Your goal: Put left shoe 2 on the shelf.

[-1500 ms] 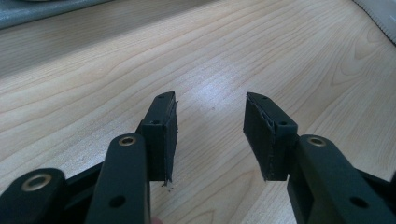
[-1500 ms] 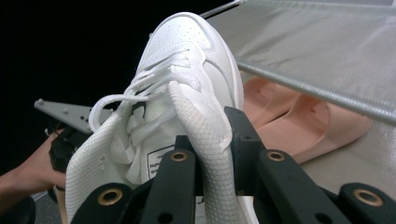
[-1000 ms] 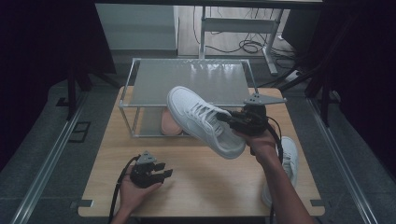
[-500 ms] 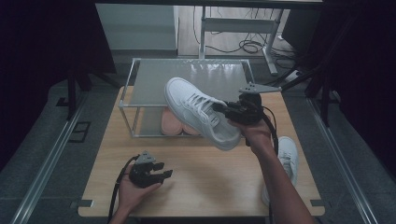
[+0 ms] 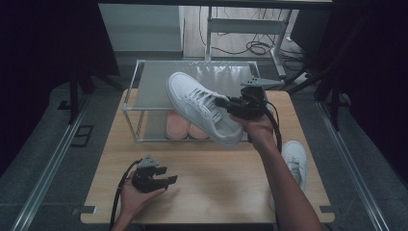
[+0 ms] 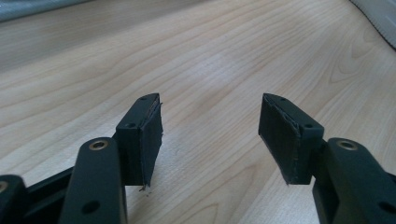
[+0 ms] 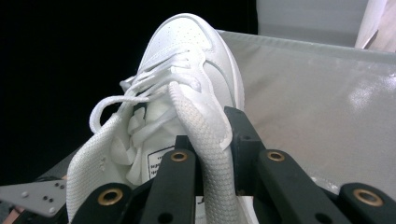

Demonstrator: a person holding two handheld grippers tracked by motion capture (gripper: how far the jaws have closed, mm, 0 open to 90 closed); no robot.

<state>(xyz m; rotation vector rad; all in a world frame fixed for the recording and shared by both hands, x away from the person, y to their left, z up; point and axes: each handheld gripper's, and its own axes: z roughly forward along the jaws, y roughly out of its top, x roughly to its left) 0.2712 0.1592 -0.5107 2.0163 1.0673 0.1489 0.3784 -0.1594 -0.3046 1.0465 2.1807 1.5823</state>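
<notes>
Overall, the work surface is a light wooden table (image 5: 211,192) with a visible grain, standing on a grey floor (image 5: 43,144) with metal rails along both sides; the surroundings are dark, and a white frame (image 5: 250,29) with loose cables (image 5: 250,48) stands beyond the far edge. At the near left, the left gripper (image 5: 169,179) rests low over the table in the person's left hand (image 5: 132,202); its jaws have just been opening and now stand wide apart with bare wood between them, as the left gripper view confirms (image 6: 210,135). At the far centre of the table stands a two-level metal rack (image 5: 137,103) with a grey top shelf. On its lower level lies a pair of pink items (image 5: 185,127), side by side, touching; what they are cannot be told. Right of centre, the right gripper (image 5: 222,102) holds a white sneaker (image 5: 202,108) in the air, above the rack's near edge, toe pointing far-left. In the right gripper view its jaws (image 7: 210,154) are clamped on the shoe's collar beside the tongue. At the near right, a second white sneaker (image 5: 294,161) lies on the table, partly behind the person's right forearm (image 5: 284,192).
</notes>
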